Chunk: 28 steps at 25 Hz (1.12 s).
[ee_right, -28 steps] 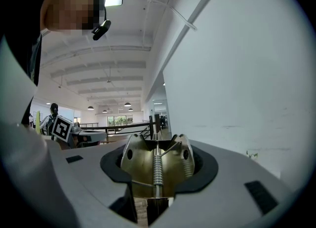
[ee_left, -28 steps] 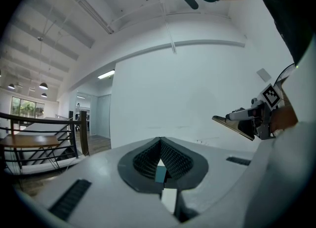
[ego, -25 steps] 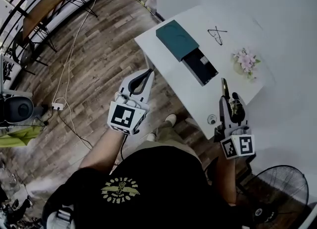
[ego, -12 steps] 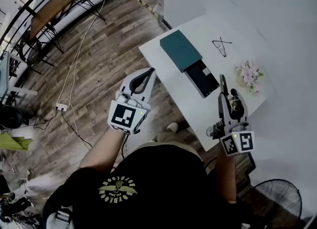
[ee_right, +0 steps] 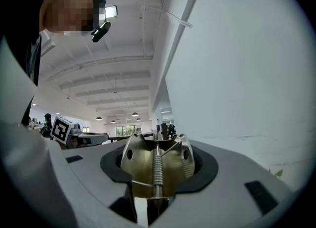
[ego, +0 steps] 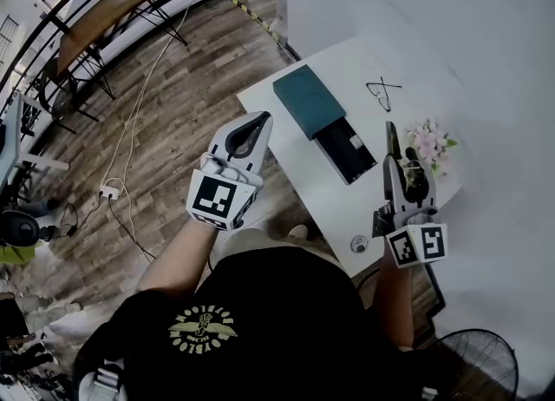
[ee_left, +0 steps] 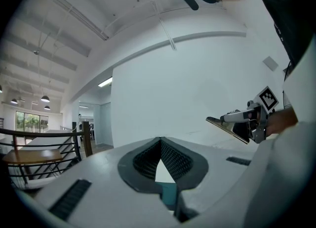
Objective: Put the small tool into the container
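On the white table [ego: 321, 184] lies the container, a teal box [ego: 302, 97] with its black drawer [ego: 345, 149] slid out toward me. My right gripper [ego: 404, 165] hovers to the right of the drawer, shut on the small brass tool [ego: 391, 139], whose blade points away from me. Seen from the right gripper view, the tool [ee_right: 157, 165] shows its spring and fills the jaws of the gripper [ee_right: 157, 172]. Left of the box, over the floor by the table's edge, my left gripper [ego: 258, 121] is shut with nothing in it; its pads [ee_left: 170, 159] meet at the tip.
Spectacles [ego: 381, 91] lie at the table's far side. A pink flower bunch [ego: 431, 141] sits just right of the right gripper. A small round object [ego: 359, 243] rests near the table's front corner. A cable [ego: 130, 130] and chairs [ego: 100, 17] occupy the wooden floor to the left.
The right gripper with the tool has moved forward over the table, alongside the drawer and the flowers. The left gripper has come closer to the table's edge.
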Available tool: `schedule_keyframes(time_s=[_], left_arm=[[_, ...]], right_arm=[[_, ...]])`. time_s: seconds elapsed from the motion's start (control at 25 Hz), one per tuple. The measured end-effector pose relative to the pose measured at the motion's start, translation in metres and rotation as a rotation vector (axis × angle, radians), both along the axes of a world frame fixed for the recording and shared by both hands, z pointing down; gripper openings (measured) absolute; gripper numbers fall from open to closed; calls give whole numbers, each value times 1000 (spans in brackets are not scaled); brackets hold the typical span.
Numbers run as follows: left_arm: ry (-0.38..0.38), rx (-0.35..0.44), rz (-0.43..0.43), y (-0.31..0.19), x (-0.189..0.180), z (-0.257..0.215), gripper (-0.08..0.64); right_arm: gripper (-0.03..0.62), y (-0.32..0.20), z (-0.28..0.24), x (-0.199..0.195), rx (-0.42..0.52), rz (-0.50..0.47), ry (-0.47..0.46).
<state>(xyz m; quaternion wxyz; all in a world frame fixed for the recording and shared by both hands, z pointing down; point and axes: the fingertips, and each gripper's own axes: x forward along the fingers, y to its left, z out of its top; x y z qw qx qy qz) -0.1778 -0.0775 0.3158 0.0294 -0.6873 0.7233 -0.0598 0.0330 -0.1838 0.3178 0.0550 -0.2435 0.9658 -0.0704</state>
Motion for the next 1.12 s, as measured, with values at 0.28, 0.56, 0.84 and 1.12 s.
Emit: schedule_keyframes(time_s=[0.28, 0.56, 0.84, 1.12], left_arm=[[-32, -4, 58, -16, 26, -1, 6], [-26, -20, 101, -31, 26, 4, 6], [-20, -42, 179, -83, 21, 15, 6], [-20, -81, 284, -141, 20, 31, 6]], right_arm=[[187, -16, -9, 9, 9, 19, -44], [187, -22, -3, 10, -2, 45, -56], [187, -56, 10, 6, -22, 112, -51], [187, -89, 26, -2, -51, 181, -41]])
